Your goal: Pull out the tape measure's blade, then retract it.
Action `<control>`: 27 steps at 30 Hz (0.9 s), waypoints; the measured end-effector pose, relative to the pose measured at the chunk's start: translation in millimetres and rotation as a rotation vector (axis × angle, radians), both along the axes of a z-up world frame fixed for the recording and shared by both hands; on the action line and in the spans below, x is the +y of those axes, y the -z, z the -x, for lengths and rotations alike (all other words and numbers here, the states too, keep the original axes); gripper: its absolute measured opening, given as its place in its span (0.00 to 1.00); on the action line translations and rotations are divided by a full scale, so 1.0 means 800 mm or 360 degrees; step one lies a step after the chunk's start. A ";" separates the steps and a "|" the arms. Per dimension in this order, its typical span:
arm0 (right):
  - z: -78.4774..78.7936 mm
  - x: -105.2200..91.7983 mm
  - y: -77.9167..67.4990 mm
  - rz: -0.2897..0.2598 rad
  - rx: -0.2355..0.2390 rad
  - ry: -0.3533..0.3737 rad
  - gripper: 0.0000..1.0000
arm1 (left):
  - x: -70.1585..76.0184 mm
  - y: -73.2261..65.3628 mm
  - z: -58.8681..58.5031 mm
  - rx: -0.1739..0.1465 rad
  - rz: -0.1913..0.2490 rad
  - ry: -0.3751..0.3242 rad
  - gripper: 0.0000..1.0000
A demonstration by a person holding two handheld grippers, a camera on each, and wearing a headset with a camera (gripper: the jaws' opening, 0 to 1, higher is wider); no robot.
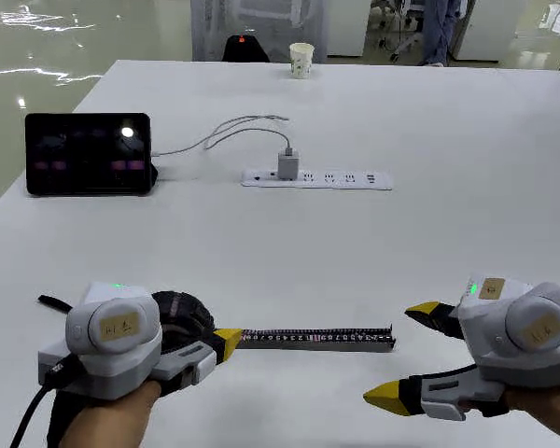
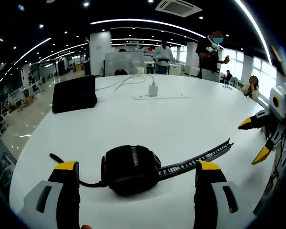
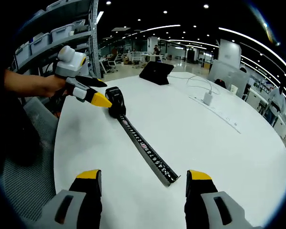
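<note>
Now | left gripper (image 2: 137,167) released, straddling tape measure (image 1: 182,315) | right gripper (image 1: 403,354) released near blade (image 1: 317,338) | tablet (image 1: 88,153), power strip (image 1: 336,178) beyond | left gripper view: people (image 2: 209,52).

Grippers: two, left (image 2: 137,167) and right (image 1: 401,355).
Tape measure (image 1: 182,317): one, between left gripper's jaws.
Beyond both grippers: tablet (image 1: 89,153), one; power strip (image 1: 350,179), one; charger (image 1: 288,165), one; paper cup (image 1: 301,60), one.

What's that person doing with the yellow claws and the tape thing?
A person holds two grippers over a table. The left gripper has its open jaws either side of the tape measure, not squeezing it. Its blade lies pulled out across the table. The right gripper hangs open near the blade's end, not touching it.
</note>
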State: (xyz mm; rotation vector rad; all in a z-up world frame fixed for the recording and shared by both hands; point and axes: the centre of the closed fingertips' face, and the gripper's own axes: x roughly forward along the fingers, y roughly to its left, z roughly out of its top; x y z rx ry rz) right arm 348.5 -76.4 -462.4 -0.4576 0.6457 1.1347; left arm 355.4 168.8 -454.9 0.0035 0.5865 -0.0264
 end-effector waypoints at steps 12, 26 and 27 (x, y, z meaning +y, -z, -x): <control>-0.027 -0.005 0.014 0.0069 -0.0038 -0.0141 0.56 | 0.004 0.012 -0.010 0.0035 0.0010 -0.0025 0.96; -0.046 -0.012 0.042 0.0128 -0.0061 -0.0264 0.37 | 0.005 0.022 -0.016 0.0082 0.0036 -0.0056 0.83; -0.046 -0.013 0.044 0.0136 -0.0061 -0.0272 0.36 | 0.006 0.022 -0.016 0.0083 0.0038 -0.0059 0.82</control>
